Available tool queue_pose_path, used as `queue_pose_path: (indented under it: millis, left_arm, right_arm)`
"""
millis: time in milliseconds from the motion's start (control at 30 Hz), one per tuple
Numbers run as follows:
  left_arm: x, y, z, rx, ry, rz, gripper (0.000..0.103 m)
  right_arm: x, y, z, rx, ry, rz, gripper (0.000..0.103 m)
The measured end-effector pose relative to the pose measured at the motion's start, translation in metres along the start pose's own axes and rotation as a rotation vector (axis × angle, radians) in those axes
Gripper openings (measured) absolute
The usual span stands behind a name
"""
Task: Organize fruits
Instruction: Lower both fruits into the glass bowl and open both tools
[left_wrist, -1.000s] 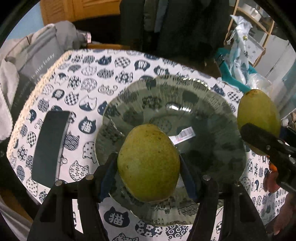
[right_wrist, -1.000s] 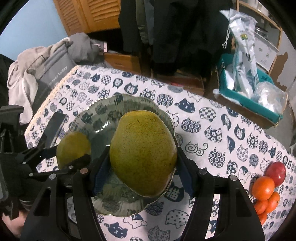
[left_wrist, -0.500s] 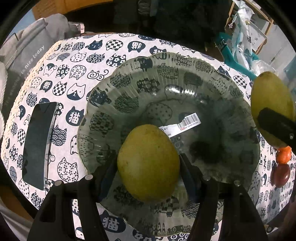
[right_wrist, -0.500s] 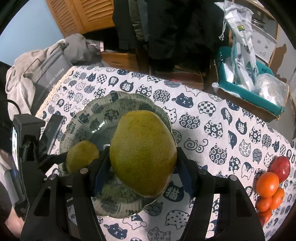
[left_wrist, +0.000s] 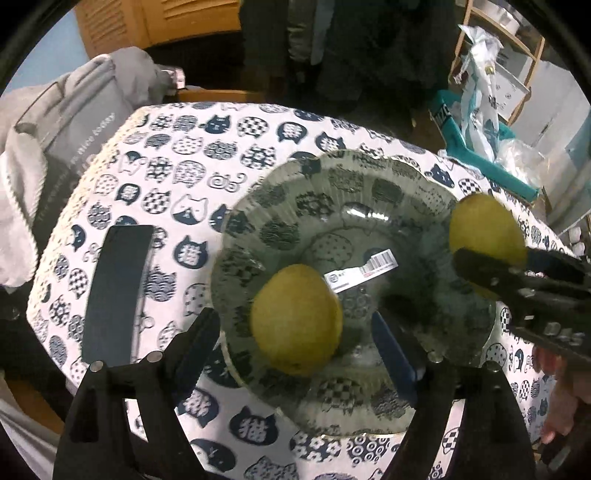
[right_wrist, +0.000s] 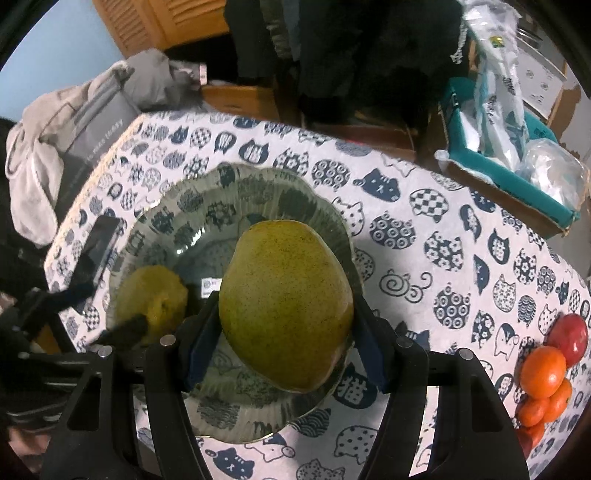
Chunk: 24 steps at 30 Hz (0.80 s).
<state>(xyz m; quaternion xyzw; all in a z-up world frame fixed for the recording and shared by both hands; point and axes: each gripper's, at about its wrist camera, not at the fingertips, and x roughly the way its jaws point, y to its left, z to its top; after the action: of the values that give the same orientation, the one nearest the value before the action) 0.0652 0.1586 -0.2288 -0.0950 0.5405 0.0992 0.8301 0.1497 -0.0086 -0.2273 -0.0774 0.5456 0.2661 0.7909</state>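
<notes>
Your left gripper (left_wrist: 295, 332) is standing with jaws spread, clear of the small pear (left_wrist: 296, 319) sitting in the glass plate (left_wrist: 332, 173) — seemingly just released. Your right gripper (right_wrist: 286, 332) is clamping the large pear (right_wrist: 286, 306) above the plate's near rim — likely going beside the first.

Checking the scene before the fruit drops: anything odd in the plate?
Yes: a white barcode sticker lies at the centre of the scalloped grey glass plate, beside the small green pear. It looks like a leftover price label.
</notes>
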Motion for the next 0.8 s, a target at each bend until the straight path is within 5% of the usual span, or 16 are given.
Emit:
queue_pose_path:
  millis: [300,800]
  left_arm:
    - [-0.016,0.026,-0.006,-0.044,-0.016,0.070,0.085]
    - [-0.019,0.038,-0.011,-0.064,-0.010,0.078,0.085]
  right_arm:
    - [0.026,0.028,-0.009,-0.085,0.085,-0.005,0.067]
    - [0.053,0.040,-0.023,-0.139,0.181,-0.037,0.071]
